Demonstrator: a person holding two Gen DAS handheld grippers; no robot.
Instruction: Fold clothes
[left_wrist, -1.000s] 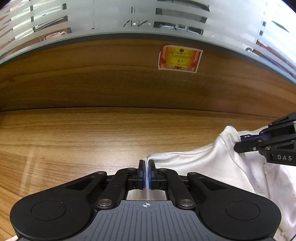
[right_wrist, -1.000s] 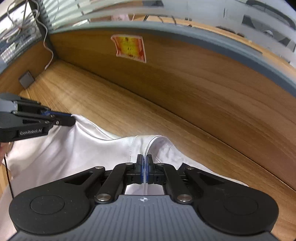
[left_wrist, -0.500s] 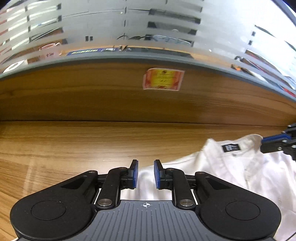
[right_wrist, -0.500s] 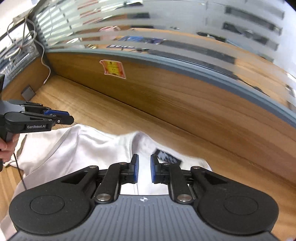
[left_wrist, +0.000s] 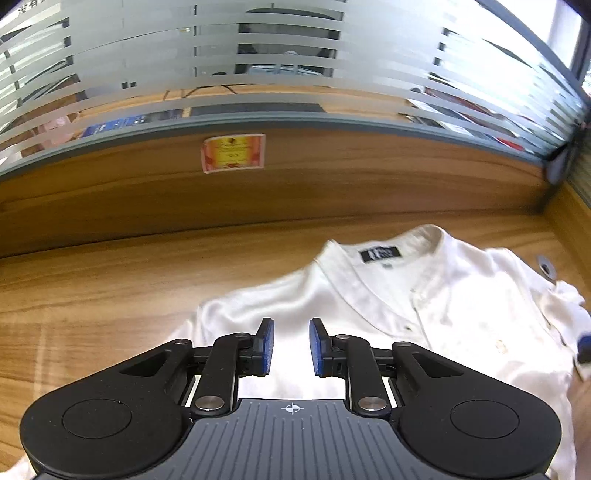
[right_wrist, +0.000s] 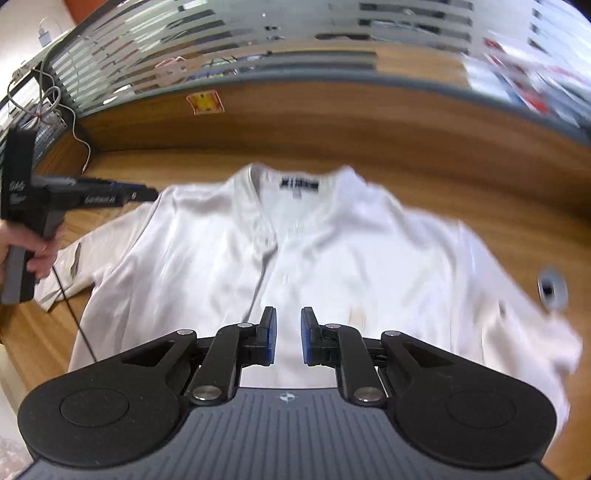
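A white button-up shirt (left_wrist: 424, 306) (right_wrist: 332, 251) lies spread front up on the wooden desk, its collar with a black label (left_wrist: 379, 253) toward the back panel. My left gripper (left_wrist: 291, 343) hovers above the shirt's left shoulder; its jaws are opening and nothing is between the blue pads (left_wrist: 266, 345). My right gripper (right_wrist: 288, 339) hangs open and empty over the shirt's chest, by the button placket. In the right wrist view the left gripper (right_wrist: 146, 194) shows from the side at the shirt's left shoulder, held by a hand (right_wrist: 35, 251).
The wooden desk (left_wrist: 92, 295) ends at a wooden back panel with a red-orange sticker (left_wrist: 233, 153) under striped frosted glass. A round cable grommet (right_wrist: 552, 290) sits beside the shirt's right sleeve. White cables (right_wrist: 48, 107) hang in the far left corner.
Both grippers let go of the shirt's shoulders, opened and rose away from the cloth. The right one swung over the shirt's middle. The shirt now lies flat with its collar spread.
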